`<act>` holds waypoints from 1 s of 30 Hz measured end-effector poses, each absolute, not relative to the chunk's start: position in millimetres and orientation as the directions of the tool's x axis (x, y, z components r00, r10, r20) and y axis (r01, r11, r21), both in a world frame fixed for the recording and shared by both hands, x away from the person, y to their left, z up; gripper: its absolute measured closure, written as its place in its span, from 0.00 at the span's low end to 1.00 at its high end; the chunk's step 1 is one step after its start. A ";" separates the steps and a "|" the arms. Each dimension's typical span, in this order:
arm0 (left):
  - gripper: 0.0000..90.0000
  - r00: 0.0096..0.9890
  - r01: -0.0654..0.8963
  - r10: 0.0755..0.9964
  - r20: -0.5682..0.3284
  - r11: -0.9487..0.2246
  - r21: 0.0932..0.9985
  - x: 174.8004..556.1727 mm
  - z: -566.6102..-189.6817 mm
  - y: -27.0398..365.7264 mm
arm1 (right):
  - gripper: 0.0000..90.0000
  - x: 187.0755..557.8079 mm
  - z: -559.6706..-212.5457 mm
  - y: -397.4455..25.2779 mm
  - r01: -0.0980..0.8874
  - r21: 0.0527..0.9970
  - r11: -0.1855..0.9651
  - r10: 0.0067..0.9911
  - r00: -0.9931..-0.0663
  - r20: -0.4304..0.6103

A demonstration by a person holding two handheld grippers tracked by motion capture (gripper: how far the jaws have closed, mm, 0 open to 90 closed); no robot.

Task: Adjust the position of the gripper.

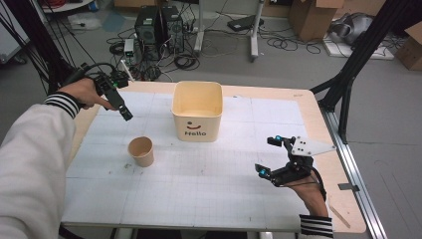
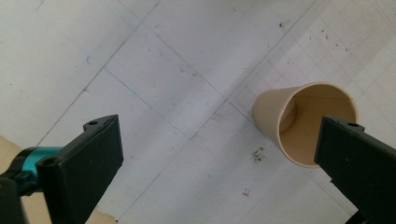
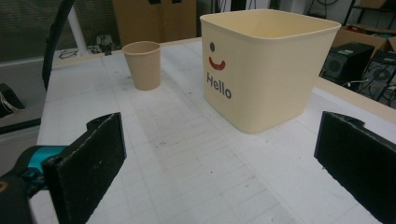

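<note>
A small tan paper cup (image 1: 141, 151) stands upright and empty on the white gridded table mat (image 1: 199, 189), left of centre in the high view and a little below and to the left of the large cream tub (image 1: 197, 110). The tub sits at the middle of that view, open at the top, with a smiling face and the word "Hello" printed on its near wall; cup and tub are near each other but apart. The left gripper (image 1: 125, 112) hangs in the upper left of the high view, held in the left hand (image 1: 85, 92) with a striped cuff, above the mat and up-left of the cup, not touching it. In the left gripper view its two black jaws stand wide apart with nothing between them, and the cup (image 2: 306, 122) shows at right of centre, seen from above down into its mouth, partly behind the right-hand jaw. The right gripper (image 1: 267, 155) is at the lower right of the high view, low over the mat, well apart from the cup and to the lower right of the tub; its jaws are also spread wide and hold nothing. In the right gripper view the tub (image 3: 268, 65) rises at upper right and the cup (image 3: 144, 64) stands at upper left beyond it.
</note>
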State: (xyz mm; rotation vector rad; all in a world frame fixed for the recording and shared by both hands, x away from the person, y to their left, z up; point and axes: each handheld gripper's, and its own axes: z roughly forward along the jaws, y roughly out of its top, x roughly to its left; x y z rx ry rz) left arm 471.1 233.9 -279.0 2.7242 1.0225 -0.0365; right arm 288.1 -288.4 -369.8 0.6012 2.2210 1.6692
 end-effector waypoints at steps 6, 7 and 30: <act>0.02 0.756 0.652 0.646 -0.103 -0.730 0.207 471.0 -279.5 234.3 | 0.01 288.1 -369.8 -288.6 0.148 0.960 0.238 0.497 -0.868 0.010; 0.02 0.757 0.651 0.646 -0.102 -0.730 0.207 470.9 -279.4 234.3 | 0.01 288.2 -369.8 -288.6 0.149 0.960 0.238 0.497 -0.868 0.012; 0.02 0.824 0.565 0.560 -0.085 -0.801 0.198 451.5 -273.4 218.3 | 0.01 288.2 -370.0 -288.3 0.152 0.959 0.241 0.497 -0.868 0.013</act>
